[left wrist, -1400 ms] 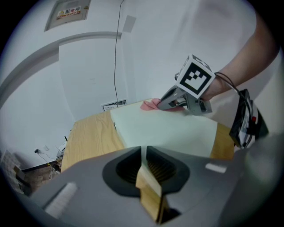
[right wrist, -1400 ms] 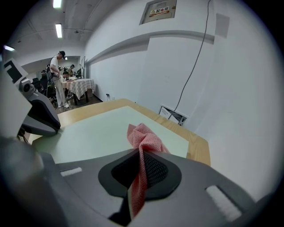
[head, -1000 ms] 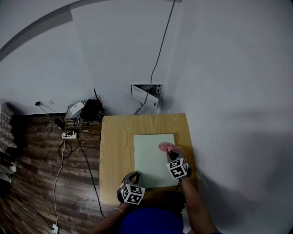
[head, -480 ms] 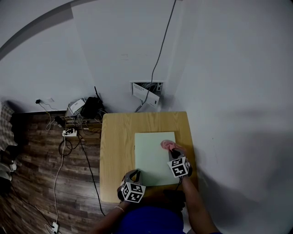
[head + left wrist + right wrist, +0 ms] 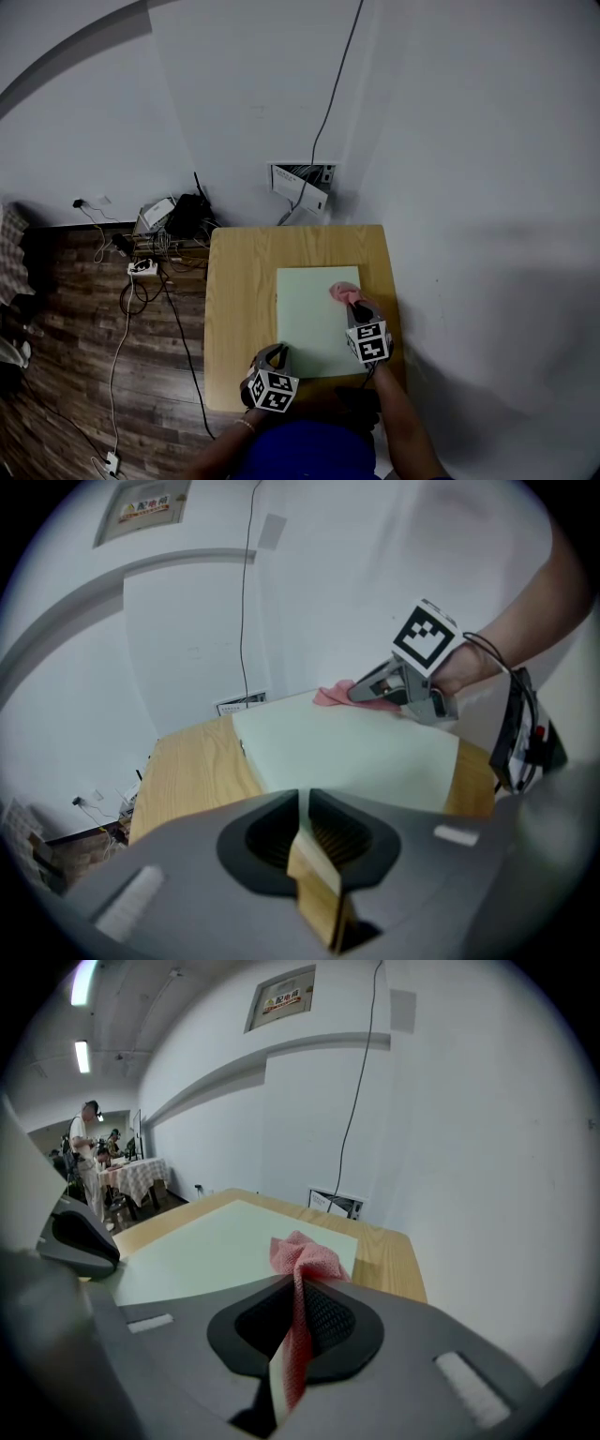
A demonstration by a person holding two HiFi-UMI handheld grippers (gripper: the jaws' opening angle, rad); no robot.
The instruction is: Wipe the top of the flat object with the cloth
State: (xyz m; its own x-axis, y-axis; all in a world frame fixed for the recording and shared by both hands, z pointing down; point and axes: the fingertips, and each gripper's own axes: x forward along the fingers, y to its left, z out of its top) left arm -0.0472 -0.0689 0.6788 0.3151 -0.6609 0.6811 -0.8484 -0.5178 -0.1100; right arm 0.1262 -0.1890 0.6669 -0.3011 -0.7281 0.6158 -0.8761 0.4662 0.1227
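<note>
A pale green flat board (image 5: 314, 319) lies on the right half of a wooden table (image 5: 239, 309). My right gripper (image 5: 354, 309) is shut on a pink cloth (image 5: 343, 293), whose bunched end rests on the board's far right part. In the right gripper view the cloth (image 5: 302, 1255) runs up between the jaws onto the board (image 5: 216, 1246). My left gripper (image 5: 278, 356) is at the board's near-left corner, its jaws closed on a thin tan edge (image 5: 314, 883) that seems to be that corner. In the left gripper view the right gripper (image 5: 361, 694) presses the cloth (image 5: 330, 696) down.
Cables and a power strip (image 5: 141, 272) lie on the wood floor left of the table. A wall box (image 5: 302, 187) with a cable sits behind the table, and a white wall runs close along its right side. People stand at a far table (image 5: 86, 1138).
The right gripper has rolled a little with the cloth, staying on the board's far right part. The left gripper has kept still.
</note>
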